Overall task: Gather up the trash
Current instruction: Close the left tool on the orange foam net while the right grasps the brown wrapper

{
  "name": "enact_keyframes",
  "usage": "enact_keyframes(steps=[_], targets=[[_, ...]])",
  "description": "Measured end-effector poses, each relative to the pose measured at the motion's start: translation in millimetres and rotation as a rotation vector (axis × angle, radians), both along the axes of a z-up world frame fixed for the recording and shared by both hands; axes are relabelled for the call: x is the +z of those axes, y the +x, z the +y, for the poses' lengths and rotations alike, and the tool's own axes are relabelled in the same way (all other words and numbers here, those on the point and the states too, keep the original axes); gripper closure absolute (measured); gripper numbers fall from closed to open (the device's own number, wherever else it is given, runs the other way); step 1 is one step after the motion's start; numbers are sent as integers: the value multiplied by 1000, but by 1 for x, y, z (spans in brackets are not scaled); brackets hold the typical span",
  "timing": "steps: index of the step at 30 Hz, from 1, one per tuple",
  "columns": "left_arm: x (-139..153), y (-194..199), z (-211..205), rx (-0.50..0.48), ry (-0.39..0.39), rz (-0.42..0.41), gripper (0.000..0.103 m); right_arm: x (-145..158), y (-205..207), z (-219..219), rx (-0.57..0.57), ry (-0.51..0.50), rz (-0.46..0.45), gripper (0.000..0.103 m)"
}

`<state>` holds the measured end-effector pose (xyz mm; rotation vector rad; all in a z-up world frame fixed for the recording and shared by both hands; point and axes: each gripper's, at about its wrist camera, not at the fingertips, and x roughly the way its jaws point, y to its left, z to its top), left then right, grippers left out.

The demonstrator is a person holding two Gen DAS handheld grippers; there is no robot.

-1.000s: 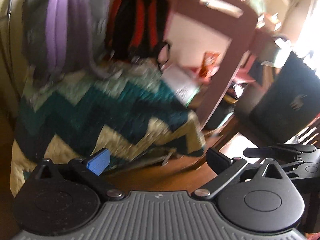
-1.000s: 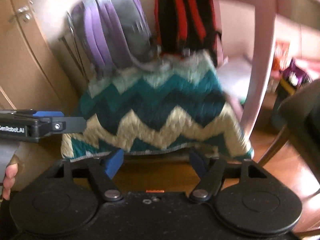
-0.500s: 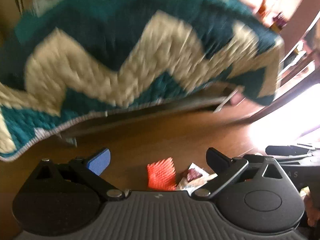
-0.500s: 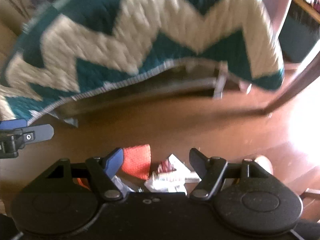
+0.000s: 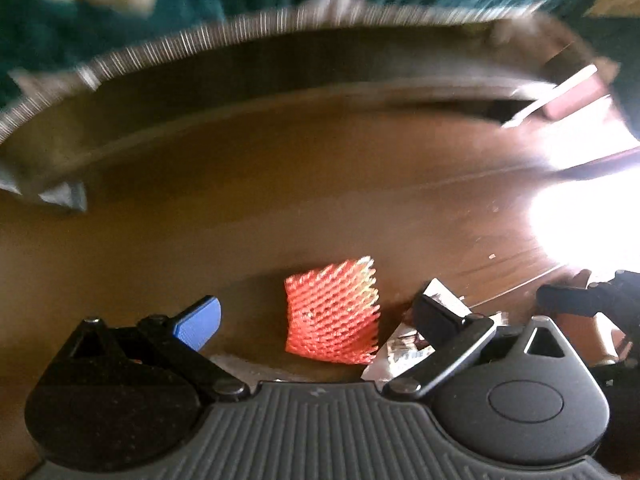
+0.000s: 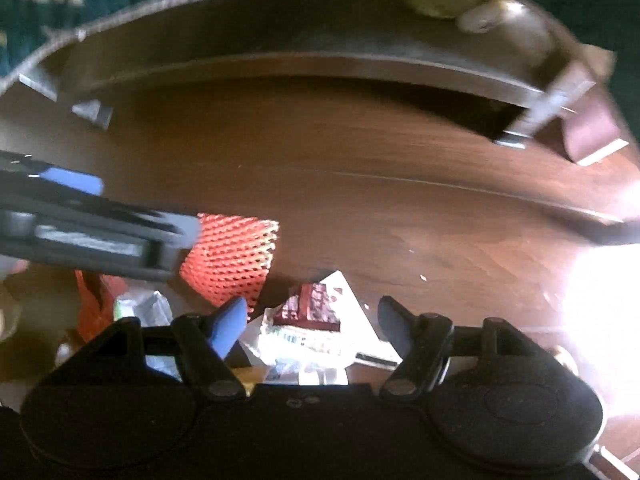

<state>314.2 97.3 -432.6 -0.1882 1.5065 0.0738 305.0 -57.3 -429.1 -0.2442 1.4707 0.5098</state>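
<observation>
An orange foam net sleeve [image 5: 332, 314] lies on the brown wooden floor [image 5: 280, 200], between the spread fingers of my left gripper [image 5: 316, 320], which is open and holds nothing. A white and brown wrapper [image 5: 404, 350] pokes out beside its right finger. In the right wrist view that wrapper [image 6: 316, 320] lies between the wide fingers of my open right gripper [image 6: 312, 324], untouched. The orange net [image 6: 232, 260] sits just left of it, partly behind the left gripper [image 6: 92, 224]. More clear and orange scraps [image 6: 132, 308] lie at lower left.
A bed frame [image 5: 280, 92] with a teal and cream blanket [image 5: 100, 8] hanging over it runs across the top of both views. Its metal legs [image 6: 94, 114] stand on the floor. Bright glare [image 5: 588, 224] washes out the floor at right.
Both grippers have dropped from facing the bed and backpacks to pointing down close over the floor. The orange net and wrapper came into view and now sit between the fingers.
</observation>
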Motion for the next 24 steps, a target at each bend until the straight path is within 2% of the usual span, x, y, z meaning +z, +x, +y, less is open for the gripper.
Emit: enact_keyframes(steps=[3, 6, 11, 15, 19, 21, 22, 24], targets=[[-35, 3, -1, 46, -13, 69, 1, -21, 2, 8, 37, -7, 26, 33], [-60, 6, -5, 45, -29, 101, 1, -41, 3, 14, 65, -29, 54, 33], [-88, 10, -13, 39, -39, 132, 1, -69, 5, 17, 63, -65, 99, 33], [-102, 12, -16, 52, -43, 147, 1, -80, 7, 12, 33, -57, 112, 34], [-110, 8, -15, 55, -50, 150, 12, -86, 8, 15, 15, -40, 118, 34], [-113, 7, -13, 56, -54, 156, 23, -89, 9, 17, 9, -45, 117, 34], [-114, 5, -13, 60, -58, 161, 32, -90, 9, 18, 5, -50, 117, 34], [-117, 3, -13, 68, -59, 163, 33, -94, 9, 18, -2, -58, 121, 35]])
